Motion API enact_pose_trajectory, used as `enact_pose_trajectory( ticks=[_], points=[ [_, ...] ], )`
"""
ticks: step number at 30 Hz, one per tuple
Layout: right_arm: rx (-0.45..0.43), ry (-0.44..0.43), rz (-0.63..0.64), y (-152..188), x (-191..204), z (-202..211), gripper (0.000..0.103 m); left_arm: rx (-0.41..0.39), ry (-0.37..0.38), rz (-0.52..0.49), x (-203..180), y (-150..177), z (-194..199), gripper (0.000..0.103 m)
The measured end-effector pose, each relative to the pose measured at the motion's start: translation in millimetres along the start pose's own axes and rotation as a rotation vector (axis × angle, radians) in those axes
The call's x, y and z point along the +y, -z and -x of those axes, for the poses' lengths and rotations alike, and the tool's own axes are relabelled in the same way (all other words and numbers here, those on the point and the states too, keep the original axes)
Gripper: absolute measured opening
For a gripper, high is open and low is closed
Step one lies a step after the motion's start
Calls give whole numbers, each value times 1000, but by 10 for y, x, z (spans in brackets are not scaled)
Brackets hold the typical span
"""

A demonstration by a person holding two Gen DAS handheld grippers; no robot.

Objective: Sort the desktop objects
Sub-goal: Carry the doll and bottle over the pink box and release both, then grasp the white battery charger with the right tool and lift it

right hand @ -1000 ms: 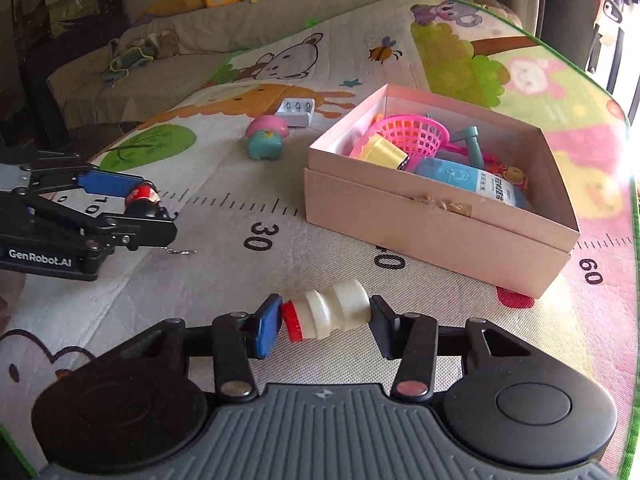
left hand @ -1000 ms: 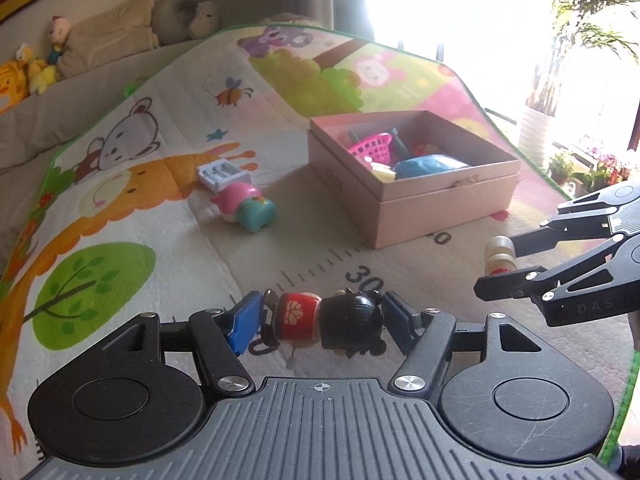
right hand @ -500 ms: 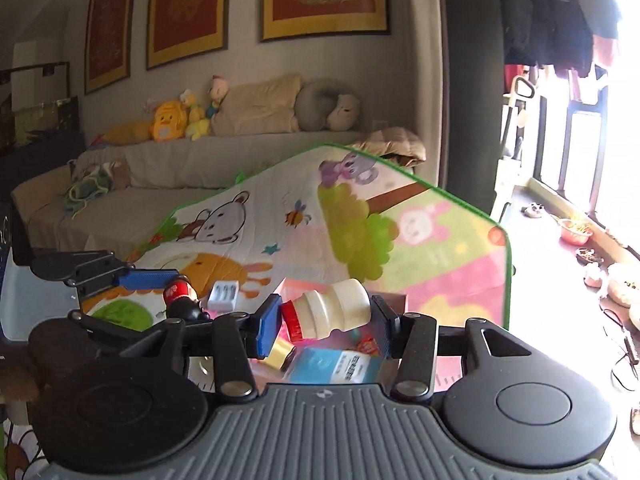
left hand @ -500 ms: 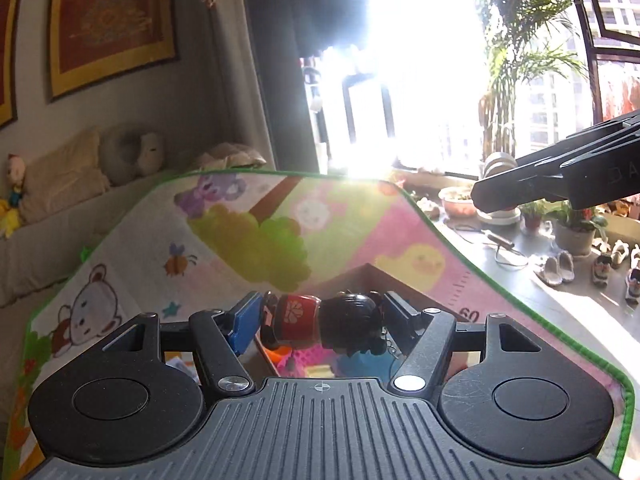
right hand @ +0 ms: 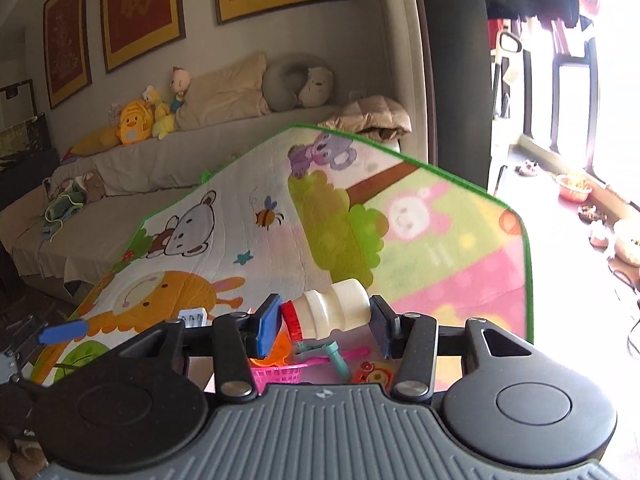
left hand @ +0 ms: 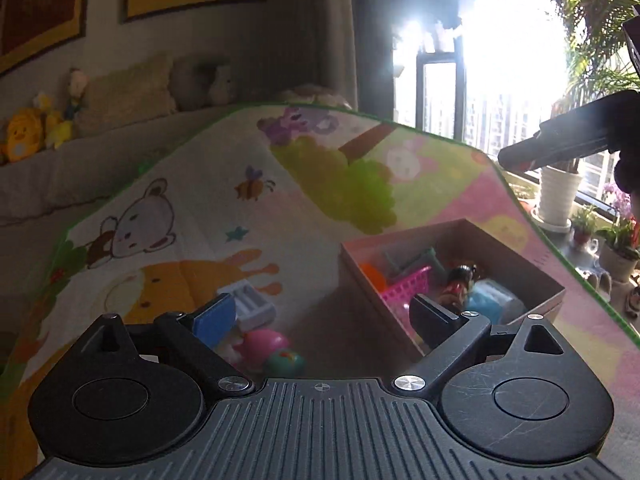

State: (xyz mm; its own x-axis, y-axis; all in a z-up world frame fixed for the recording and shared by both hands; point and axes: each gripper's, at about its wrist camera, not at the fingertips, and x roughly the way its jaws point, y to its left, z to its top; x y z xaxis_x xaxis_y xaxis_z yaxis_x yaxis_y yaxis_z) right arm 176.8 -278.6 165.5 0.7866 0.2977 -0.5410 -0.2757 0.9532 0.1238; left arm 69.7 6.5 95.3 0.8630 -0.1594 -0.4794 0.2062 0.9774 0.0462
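My left gripper (left hand: 320,316) is open and empty above the mat, beside the pink box (left hand: 516,248). The small red-and-black doll (left hand: 458,282) lies inside the box among a pink basket (left hand: 404,286) and a blue packet (left hand: 490,300). My right gripper (right hand: 326,318) is shut on a small white bottle with a red cap (right hand: 334,314), held above the box; the pink basket (right hand: 280,372) shows below it. The right gripper's fingers (left hand: 560,146) show at the upper right of the left wrist view.
A pink-and-teal toy (left hand: 272,350) and a white ridged tray (left hand: 254,302) lie on the play mat (left hand: 280,208) left of the box. A sofa with plush toys (right hand: 136,120) runs along the far side. Potted plants (left hand: 556,196) stand by the window.
My left gripper has opened and the doll has dropped into the box. Both views have tilted back down toward the mat. The right gripper still holds the bottle.
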Motion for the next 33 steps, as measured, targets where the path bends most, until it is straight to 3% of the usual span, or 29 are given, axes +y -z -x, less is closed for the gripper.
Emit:
enact_pose_trajectory(
  ticks=[5,9,12,17,21,24,29,32,33],
  points=[
    [69,52,-40,45,-8,-382,47,76,-75,17,264,434,-1,100],
    [104,35,-32,45,185,-501,49,96,-129,55,476,666,-46,100],
    [134,-4,32,40,574,-612,57,98,-186,83,613,786,-84,100],
    [196,-97,162,8,1430,-1012,60,89,-199,146,826,898,-48,101],
    [338,-160,144,-3,2000,-1648,74,75,-175,234,960,941,-1,101],
    [425,-101,160,92,2287,-2147,74,67,-154,254,983,955,12,101],
    [456,49,213,275,2424,-2702,74,53,-129,272,1002,967,18,101],
    [466,22,183,350,2362,-2715,58,52,-117,306,1051,981,27,101],
    [469,7,204,368,2373,-2665,48,53,-113,311,1056,982,30,101]
  ],
)
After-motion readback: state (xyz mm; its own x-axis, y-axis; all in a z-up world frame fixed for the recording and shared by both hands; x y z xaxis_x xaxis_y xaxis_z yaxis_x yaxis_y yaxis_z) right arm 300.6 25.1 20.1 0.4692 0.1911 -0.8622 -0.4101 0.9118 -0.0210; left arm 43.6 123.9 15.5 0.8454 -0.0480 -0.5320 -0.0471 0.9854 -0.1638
